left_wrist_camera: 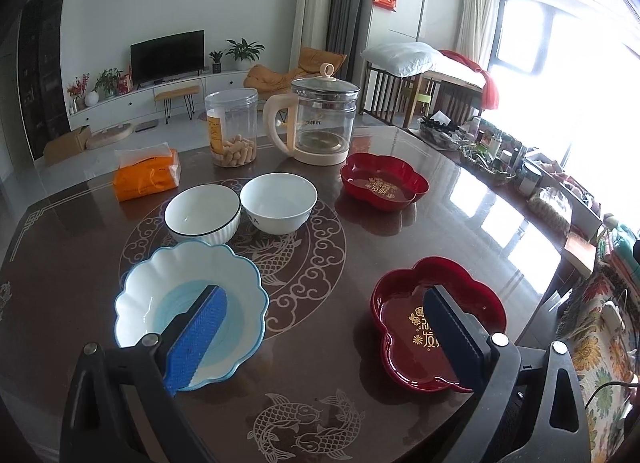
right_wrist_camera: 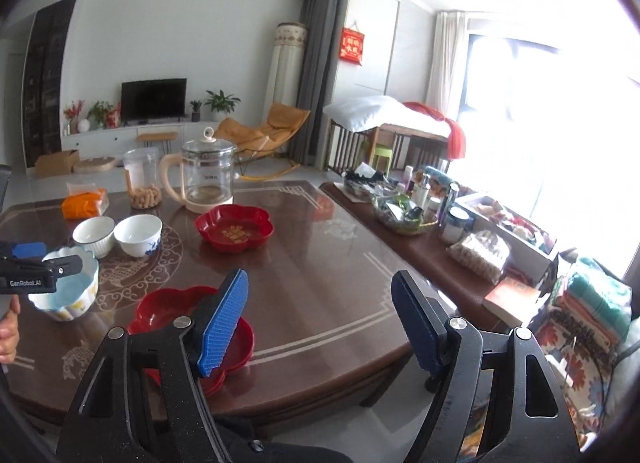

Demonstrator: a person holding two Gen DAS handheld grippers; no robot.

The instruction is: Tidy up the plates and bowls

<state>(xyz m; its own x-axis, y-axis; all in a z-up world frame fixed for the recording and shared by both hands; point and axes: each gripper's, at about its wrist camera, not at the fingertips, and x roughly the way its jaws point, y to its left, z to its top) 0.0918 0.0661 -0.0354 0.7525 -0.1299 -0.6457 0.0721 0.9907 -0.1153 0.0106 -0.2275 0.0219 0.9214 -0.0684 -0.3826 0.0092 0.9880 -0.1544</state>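
On the dark table, a scalloped white-and-blue bowl (left_wrist_camera: pixel 168 295) sits near left and a red flower-shaped plate (left_wrist_camera: pixel 400 323) near right. Two white bowls (left_wrist_camera: pixel 204 213) (left_wrist_camera: pixel 278 201) stand side by side behind them, and a second red plate (left_wrist_camera: pixel 384 181) lies farther back. My left gripper (left_wrist_camera: pixel 324 311) is open and empty, held above the table between the blue bowl and the near red plate. My right gripper (right_wrist_camera: pixel 320 299) is open and empty above the table's near right part, its left finger over the near red plate (right_wrist_camera: pixel 168 305). The left gripper (right_wrist_camera: pixel 28 265) shows at the far left over the blue bowl (right_wrist_camera: pixel 76 295).
A glass kettle (left_wrist_camera: pixel 320 123), a clear snack jar (left_wrist_camera: pixel 232 127) and an orange tissue pack (left_wrist_camera: pixel 146 175) stand at the table's back. A side table (right_wrist_camera: pixel 420 247) on the right carries baskets, bottles and books. The table's front edge (right_wrist_camera: pixel 320 379) is close below my right gripper.
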